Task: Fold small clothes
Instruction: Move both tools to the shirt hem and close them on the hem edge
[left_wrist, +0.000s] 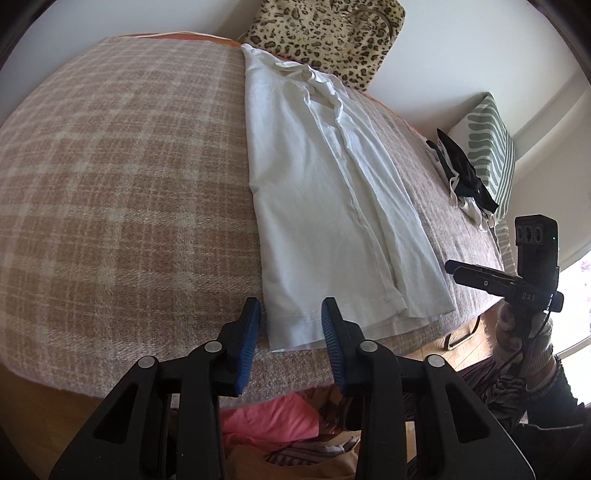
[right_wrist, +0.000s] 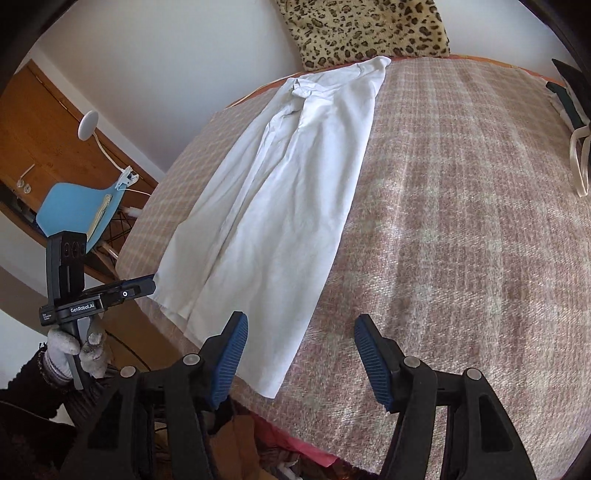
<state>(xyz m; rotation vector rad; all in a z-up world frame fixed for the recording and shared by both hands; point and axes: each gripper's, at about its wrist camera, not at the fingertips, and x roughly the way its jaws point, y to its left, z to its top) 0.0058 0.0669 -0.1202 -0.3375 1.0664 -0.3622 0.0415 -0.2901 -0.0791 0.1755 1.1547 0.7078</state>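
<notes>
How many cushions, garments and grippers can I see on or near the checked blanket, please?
Cushions: 2, one leopard-print cushion and one green-striped cushion.
Garments: 2, one white shirt and one dark crumpled garment.
Grippers: 2, left gripper and right gripper, both open and empty.
Total: 6

White garment (left_wrist: 325, 192) lies flat on plaid-blanketed bed (left_wrist: 122, 177).
</notes>
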